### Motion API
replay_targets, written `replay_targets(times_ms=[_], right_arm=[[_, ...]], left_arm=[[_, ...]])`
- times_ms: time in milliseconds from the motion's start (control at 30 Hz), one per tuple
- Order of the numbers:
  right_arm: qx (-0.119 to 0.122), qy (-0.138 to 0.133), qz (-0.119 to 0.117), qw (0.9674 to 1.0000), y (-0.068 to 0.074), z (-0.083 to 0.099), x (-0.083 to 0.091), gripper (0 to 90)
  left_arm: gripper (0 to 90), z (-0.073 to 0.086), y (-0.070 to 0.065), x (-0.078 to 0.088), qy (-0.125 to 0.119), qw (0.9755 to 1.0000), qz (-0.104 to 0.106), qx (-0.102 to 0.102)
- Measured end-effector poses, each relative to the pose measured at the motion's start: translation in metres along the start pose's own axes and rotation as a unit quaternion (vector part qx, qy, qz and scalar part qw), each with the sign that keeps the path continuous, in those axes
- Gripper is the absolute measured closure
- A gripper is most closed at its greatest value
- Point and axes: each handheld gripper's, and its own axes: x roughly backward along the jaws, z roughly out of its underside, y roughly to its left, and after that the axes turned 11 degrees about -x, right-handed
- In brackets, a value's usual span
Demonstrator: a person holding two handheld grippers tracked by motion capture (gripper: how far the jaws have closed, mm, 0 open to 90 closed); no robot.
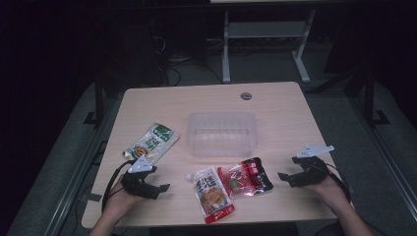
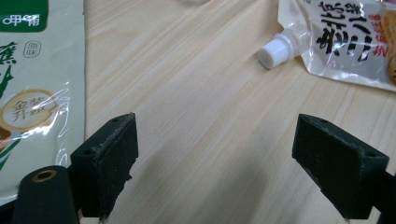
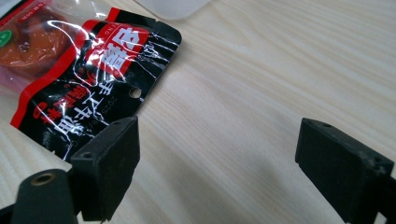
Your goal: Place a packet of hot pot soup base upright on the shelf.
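Observation:
A clear plastic tub (image 1: 222, 132) stands in the middle of the wooden table. Left of it lies a green and white pouch (image 1: 151, 142) (image 2: 32, 88). In front of the tub lie a white spouted pouch (image 1: 212, 192) (image 2: 345, 42) and a red and black snack packet (image 1: 248, 177) (image 3: 88, 70). My left gripper (image 1: 156, 179) (image 2: 217, 163) rests at the near left, open over bare wood, the green pouch at its left jaw. My right gripper (image 1: 291, 169) (image 3: 219, 163) sits at the near right, open and empty, close to the red packet's corner.
A round grey cable port (image 1: 246, 95) is set near the table's far edge. Beyond the table stand white desk legs (image 1: 226, 49) on a dark floor. Bare wood stretches right of the tub and along the back.

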Motion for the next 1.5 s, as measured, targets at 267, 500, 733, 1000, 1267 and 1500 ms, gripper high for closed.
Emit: replay_targets(times_ms=[267,500,733,1000,1267,1500], right_arm=[[-0.011,0.002,-0.014,0.9998,-0.001,0.000,0.004,13.7],[-0.013,-0.004,-0.042,0.9990,0.013,-0.009,0.010,33.7],[-0.004,-0.013,-0.074,0.9972,0.026,-0.020,0.009,64.9],[0.011,0.011,-0.109,0.9940,0.041,-0.031,-0.004,89.6],[0.046,0.023,-0.132,0.9899,0.060,-0.041,-0.017,89.8],[0.074,0.036,-0.153,0.9848,0.082,-0.050,-0.034,89.9]], left_arm=[[14.2,-0.002,-0.002,0.001,0.001,1.0000,0.005,0.007],[14.4,-0.005,-0.005,0.000,0.004,0.9999,0.008,0.004],[14.5,-0.007,-0.006,0.000,0.010,0.9999,0.008,0.005],[14.4,-0.008,-0.007,-0.001,0.012,0.9998,0.012,0.014],[14.5,-0.011,-0.010,-0.002,0.010,0.9998,0.017,0.010],[14.5,-0.011,-0.011,-0.002,0.009,0.9997,0.020,0.010]])
